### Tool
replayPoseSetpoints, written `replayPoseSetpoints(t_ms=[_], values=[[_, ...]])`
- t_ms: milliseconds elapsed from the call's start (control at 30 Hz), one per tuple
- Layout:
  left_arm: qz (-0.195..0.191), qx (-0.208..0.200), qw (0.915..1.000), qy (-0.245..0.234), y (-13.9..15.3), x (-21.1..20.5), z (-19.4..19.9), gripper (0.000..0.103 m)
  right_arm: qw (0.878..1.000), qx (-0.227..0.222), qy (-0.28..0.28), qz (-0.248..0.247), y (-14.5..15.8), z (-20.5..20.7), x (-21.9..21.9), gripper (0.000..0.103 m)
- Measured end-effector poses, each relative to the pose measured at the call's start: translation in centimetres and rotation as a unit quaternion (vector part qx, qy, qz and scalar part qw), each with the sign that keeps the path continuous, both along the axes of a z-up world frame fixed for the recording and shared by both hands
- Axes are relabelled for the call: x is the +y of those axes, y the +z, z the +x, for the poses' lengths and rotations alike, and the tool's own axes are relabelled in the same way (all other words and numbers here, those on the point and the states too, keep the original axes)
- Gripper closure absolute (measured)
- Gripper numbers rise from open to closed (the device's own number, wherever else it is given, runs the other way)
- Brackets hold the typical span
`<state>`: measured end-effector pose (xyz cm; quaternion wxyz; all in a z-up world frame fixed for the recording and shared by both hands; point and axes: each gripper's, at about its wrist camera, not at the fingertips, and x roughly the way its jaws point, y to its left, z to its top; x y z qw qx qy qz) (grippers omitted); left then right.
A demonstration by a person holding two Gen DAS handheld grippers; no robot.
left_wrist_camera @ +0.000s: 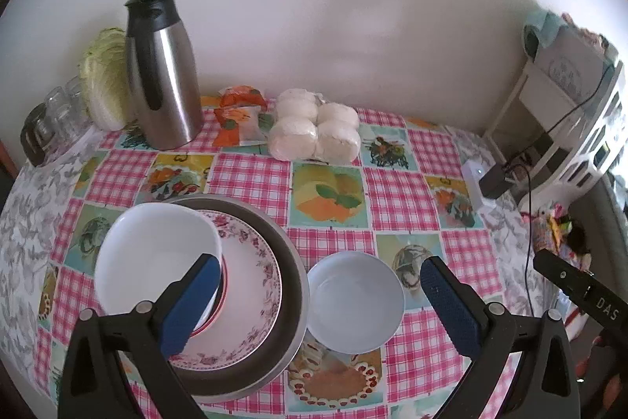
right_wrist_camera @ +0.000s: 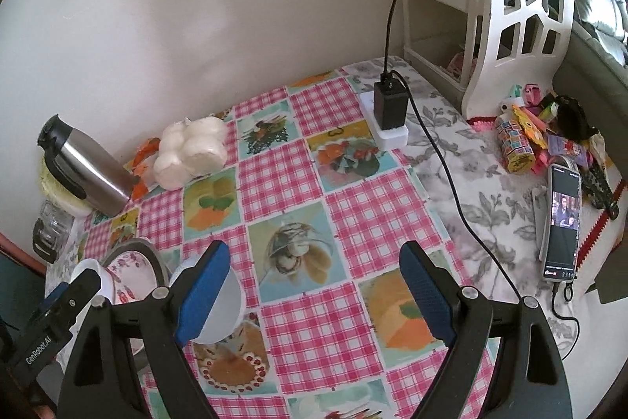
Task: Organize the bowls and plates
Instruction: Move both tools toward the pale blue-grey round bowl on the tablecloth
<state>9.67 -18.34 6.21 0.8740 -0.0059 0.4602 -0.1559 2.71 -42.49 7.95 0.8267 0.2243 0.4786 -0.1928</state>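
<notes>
A white bowl point(left_wrist_camera: 157, 254) sits on a floral plate point(left_wrist_camera: 255, 262), which lies in a wide dark-rimmed dish point(left_wrist_camera: 292, 285); a red-rimmed piece shows under the bowl. Just right of this stack a small pale bowl point(left_wrist_camera: 355, 305) stands alone on the checked tablecloth. My left gripper point(left_wrist_camera: 318, 262) hangs open above them, the small bowl showing between its fingers and its left pad in front of the white bowl. My right gripper point(right_wrist_camera: 314, 250) is open over bare cloth; the small bowl point(right_wrist_camera: 225, 309) peeks from behind its left finger, with the stack point(right_wrist_camera: 129, 269) further left.
Along the wall stand a steel thermos point(left_wrist_camera: 165, 73), a cabbage point(left_wrist_camera: 104, 77), glass jars point(left_wrist_camera: 59, 112), an orange packet point(left_wrist_camera: 239, 112) and bagged white buns point(left_wrist_camera: 314, 128). At the right are a power strip with charger point(right_wrist_camera: 388, 108), its cable, a phone point(right_wrist_camera: 563, 222) and a white shelf point(right_wrist_camera: 522, 6).
</notes>
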Motion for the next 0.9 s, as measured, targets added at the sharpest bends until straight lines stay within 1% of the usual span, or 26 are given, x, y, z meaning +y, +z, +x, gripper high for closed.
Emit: replayPoseSetpoints(t_ms=[67,200,300,367,467,567,633,800,900], values=[[0.011,0.006,0.9999,-0.007,-0.5,-0.6,0.4,0.0,1.0,0.007,0.001,-0.003,-0.4,0.2,-0.1,0.014],[0.018,0.022,0.9995,-0.012,-1.5,-1.4,1.3,0.0,1.0,0.031,0.003,-0.003,-1.7,0.9,-0.2,0.014],[0.034,0.025,0.999,-0.018,-2.3,-2.1,1.9,0.0,0.999,0.05,0.008,-0.002,-2.9,1.4,-0.1,0.014],[0.044,0.026,0.9985,-0.019,-2.9,-2.5,2.3,0.0,0.998,0.061,0.012,0.008,-3.7,1.9,0.0,0.014],[0.041,0.031,0.9986,-0.014,-3.6,-2.6,3.1,0.0,0.997,0.077,0.02,0.015,-5.0,2.4,0.3,0.014],[0.034,0.038,0.9987,-0.01,-4.3,-2.6,3.8,0.002,0.995,0.091,0.026,0.016,-5.9,2.9,0.6,0.014],[0.035,0.041,0.9985,-0.014,-4.8,-2.9,4.2,0.007,0.995,0.097,0.03,0.018,-6.5,3.3,0.9,0.014],[0.047,0.052,0.9973,-0.022,-6.3,-3.6,5.0,0.009,0.992,0.112,0.048,0.015,-7.5,4.2,1.9,0.014],[0.051,0.062,0.9964,-0.027,-7.2,-3.9,5.4,0.014,0.991,0.116,0.058,0.018,-8.1,4.8,2.5,0.014]])
